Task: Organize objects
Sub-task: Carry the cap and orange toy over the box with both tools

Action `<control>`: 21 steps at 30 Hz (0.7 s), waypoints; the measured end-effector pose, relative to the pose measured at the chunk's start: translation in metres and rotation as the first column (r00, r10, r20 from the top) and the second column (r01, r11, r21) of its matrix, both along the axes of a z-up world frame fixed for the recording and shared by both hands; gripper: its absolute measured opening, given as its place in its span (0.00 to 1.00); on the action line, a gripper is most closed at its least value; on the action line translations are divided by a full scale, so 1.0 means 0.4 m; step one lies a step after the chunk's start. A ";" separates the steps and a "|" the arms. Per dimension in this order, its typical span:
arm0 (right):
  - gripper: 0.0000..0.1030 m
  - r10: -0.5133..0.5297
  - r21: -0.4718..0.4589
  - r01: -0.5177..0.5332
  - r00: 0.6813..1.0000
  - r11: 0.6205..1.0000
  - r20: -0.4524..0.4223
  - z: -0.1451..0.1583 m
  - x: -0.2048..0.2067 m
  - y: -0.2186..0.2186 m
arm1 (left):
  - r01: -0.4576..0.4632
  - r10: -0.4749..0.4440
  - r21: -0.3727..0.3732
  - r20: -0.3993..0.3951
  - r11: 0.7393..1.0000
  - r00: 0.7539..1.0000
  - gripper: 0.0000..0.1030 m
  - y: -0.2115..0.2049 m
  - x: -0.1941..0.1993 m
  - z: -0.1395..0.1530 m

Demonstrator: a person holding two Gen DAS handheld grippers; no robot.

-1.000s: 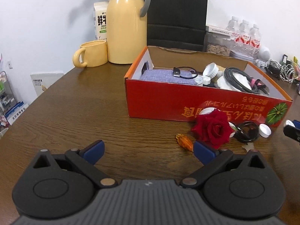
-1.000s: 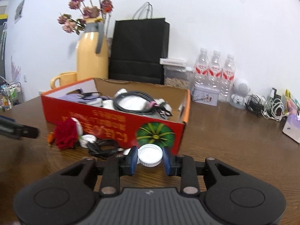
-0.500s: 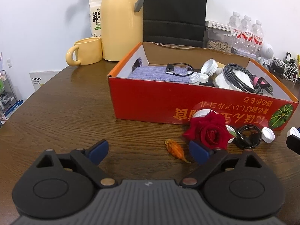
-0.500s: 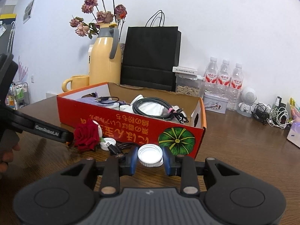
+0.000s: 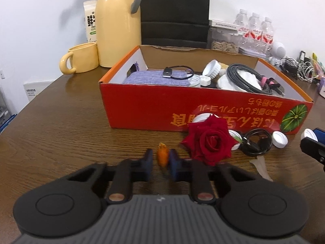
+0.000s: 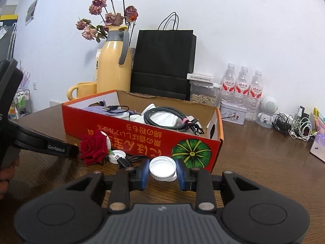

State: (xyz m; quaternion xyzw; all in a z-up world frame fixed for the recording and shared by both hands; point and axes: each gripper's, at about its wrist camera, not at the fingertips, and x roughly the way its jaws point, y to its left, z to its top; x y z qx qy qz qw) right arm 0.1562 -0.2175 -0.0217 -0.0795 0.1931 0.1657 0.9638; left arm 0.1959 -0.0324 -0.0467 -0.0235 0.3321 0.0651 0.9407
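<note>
Pinching orange bit [image 5: 162,156]: L jaws; white cap [image 6: 162,167], seemingly: R jaws; box [image 5: 142,109] wall near.

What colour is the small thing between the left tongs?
Orange; the small piece shows best in the left wrist view, pinched between the blue pads of the left tongs.

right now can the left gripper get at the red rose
Probably not yet: the left gripper has its jaws shut on the small orange piece. The red rose lies unobstructed just right of it.
</note>
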 end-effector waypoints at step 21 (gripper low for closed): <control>0.26 0.020 -0.012 -0.020 1.000 1.000 0.024 0.016 -0.007 0.025 | 0.093 -0.086 -0.044 0.127 0.995 0.988 0.13 0.051 -0.092 0.073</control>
